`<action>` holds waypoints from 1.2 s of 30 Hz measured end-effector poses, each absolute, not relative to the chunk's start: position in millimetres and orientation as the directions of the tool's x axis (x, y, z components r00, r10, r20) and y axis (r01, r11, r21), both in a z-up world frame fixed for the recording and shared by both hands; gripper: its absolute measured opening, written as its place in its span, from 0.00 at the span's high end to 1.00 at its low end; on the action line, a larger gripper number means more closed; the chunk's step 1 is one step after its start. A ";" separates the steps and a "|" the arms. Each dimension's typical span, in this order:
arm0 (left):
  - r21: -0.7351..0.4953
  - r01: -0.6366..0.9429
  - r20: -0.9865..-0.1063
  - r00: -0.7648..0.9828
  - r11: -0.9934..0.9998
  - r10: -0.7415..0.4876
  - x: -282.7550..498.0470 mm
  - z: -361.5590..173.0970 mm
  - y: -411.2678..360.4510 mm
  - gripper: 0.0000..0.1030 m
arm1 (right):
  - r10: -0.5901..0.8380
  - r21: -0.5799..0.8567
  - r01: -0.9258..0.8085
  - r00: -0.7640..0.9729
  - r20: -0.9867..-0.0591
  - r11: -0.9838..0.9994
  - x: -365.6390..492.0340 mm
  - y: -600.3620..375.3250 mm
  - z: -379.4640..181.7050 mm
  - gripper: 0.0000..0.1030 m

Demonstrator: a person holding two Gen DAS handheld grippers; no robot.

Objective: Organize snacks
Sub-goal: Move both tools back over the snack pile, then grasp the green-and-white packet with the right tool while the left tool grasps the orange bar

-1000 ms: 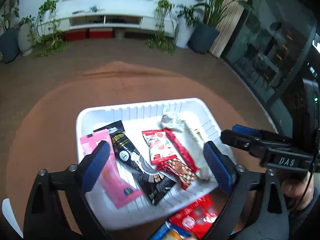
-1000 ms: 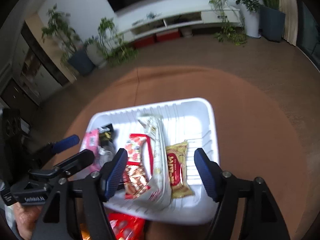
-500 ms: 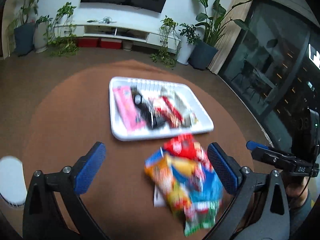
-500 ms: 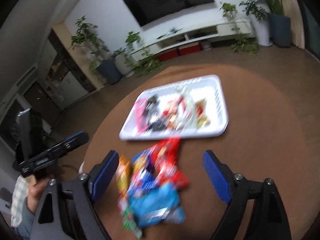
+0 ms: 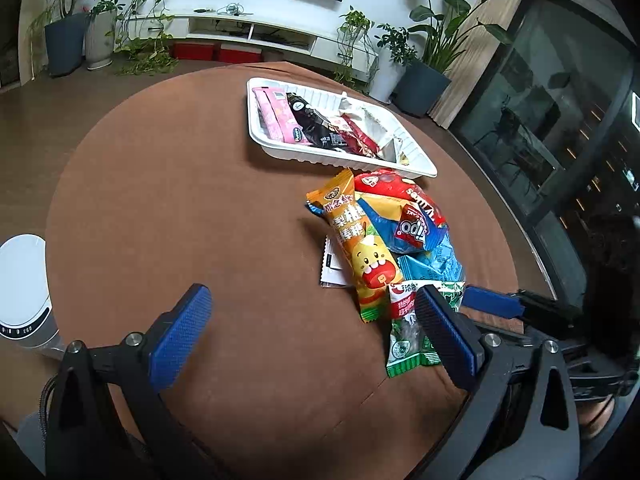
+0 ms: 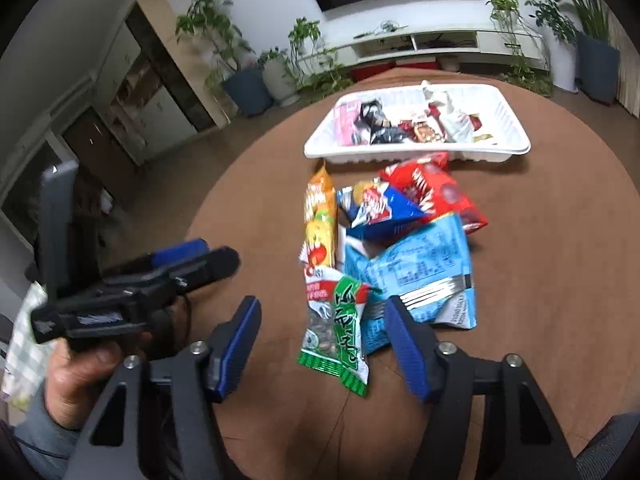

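A white tray (image 5: 256, 136) (image 6: 508, 120) holds several snack packets on the far side of the round brown table. In front of it lies a loose pile of snacks: an orange packet (image 5: 360, 240) (image 6: 320, 216), a red bag (image 5: 400, 192) (image 6: 436, 192), blue bags (image 5: 432, 264) (image 6: 424, 268) and a green and white seed packet (image 5: 408, 344) (image 6: 340, 332). My left gripper (image 5: 312, 336) is open and empty above the table, near the pile's near end. My right gripper (image 6: 324, 344) is open and empty over the seed packet.
A white round device (image 5: 20, 280) sits at the table's left edge. The table's edge curves close on the right (image 5: 520, 248). Potted plants (image 5: 420, 76) and a white TV cabinet (image 5: 248, 32) stand beyond on the floor.
Both grippers have pulled back and up from over the tray towards me. The loose snack pile has come fully into view. Both stay open.
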State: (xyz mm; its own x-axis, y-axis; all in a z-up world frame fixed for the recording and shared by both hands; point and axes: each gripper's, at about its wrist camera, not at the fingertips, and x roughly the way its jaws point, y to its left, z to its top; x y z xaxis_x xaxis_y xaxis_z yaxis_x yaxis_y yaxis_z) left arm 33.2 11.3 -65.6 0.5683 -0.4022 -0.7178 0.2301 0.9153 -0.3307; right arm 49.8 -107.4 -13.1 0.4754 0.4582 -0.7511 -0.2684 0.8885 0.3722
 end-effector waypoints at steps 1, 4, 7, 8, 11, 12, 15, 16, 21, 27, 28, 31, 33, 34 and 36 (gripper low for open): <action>-0.335 0.225 -0.715 0.572 0.915 -0.403 32.0 -65.7 12.8 0.00 | 0.449 0.365 -0.263 0.468 -0.761 0.893 52.0 -105.3 -16.8 0.39; -0.336 0.226 -0.717 0.568 0.914 -0.404 33.9 -62.5 16.5 0.00 | 0.418 0.315 -0.282 0.480 -0.771 0.906 52.2 -99.2 -18.3 0.40; -0.340 0.224 -0.719 0.564 0.913 -0.406 37.1 -60.5 17.6 0.00 | 0.401 0.283 -0.303 0.478 -0.781 0.910 51.6 -93.6 -17.3 0.46; -0.339 0.223 -0.720 0.564 0.914 -0.405 38.6 -58.7 17.1 0.00 | 0.394 0.267 -0.312 0.477 -0.786 0.912 51.4 -91.5 -17.6 0.48; -0.333 0.227 -0.720 0.565 0.915 -0.402 43.3 -55.0 13.9 0.00 | 0.372 0.224 -0.341 0.472 -0.799 0.913 49.6 -84.4 -20.2 0.63; -0.334 0.227 -0.721 0.564 0.915 -0.403 44.4 -54.4 13.2 0.00 | 0.374 0.225 -0.344 0.463 -0.804 0.911 49.6 -83.7 -22.2 0.72; -0.332 0.232 -0.724 0.559 0.914 -0.404 45.4 -54.1 9.8 0.00 | 0.372 0.229 -0.340 0.453 -0.810 0.912 48.4 -85.9 -26.8 0.83; -0.328 0.234 -0.727 0.556 0.916 -0.402 45.6 -53.7 8.8 0.00 | 0.376 0.234 -0.340 0.451 -0.809 0.911 47.5 -86.8 -27.1 0.84; -0.293 0.240 -0.750 0.542 0.925 -0.379 53.7 -55.3 -2.8 0.00 | 0.406 0.269 -0.340 0.440 -0.801 0.901 45.1 -88.9 -24.4 0.87; -0.221 0.282 -0.779 0.525 0.933 -0.343 69.3 -52.9 -32.1 0.00 | 0.430 0.298 -0.338 0.439 -0.789 0.893 25.7 -102.3 -7.5 0.88; -0.218 0.281 -0.786 0.517 0.935 -0.339 72.4 -55.5 -34.5 0.00 | 0.437 0.312 -0.329 0.439 -0.785 0.891 22.5 -108.2 -4.5 0.88; -0.204 0.281 -0.808 0.493 0.938 -0.324 76.4 -64.6 -42.1 0.00 | 0.445 0.329 -0.317 0.437 -0.782 0.889 17.5 -119.4 1.6 0.88; -0.180 0.276 -0.825 0.481 0.944 -0.298 76.6 -71.0 -44.1 0.00 | 0.439 0.318 -0.322 0.437 -0.786 0.891 15.1 -122.2 3.1 0.88; -0.170 0.261 -0.836 0.472 0.950 -0.279 78.3 -75.0 -42.6 0.00 | 0.437 0.315 -0.326 0.433 -0.788 0.892 14.1 -123.1 2.7 0.88; -0.171 0.242 -0.845 0.462 0.955 -0.268 82.2 -79.7 -37.8 0.00 | 0.439 0.318 -0.324 0.432 -0.788 0.891 13.5 -125.5 0.3 0.88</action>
State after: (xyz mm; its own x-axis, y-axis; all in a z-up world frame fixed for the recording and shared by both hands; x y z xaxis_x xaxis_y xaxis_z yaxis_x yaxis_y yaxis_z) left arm 82.2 -37.8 -79.7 0.4618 -0.2683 -0.8454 0.2420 0.9551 -0.1709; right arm 13.5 -125.5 0.3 0.4320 0.4386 -0.7881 -0.3238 0.8910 0.3183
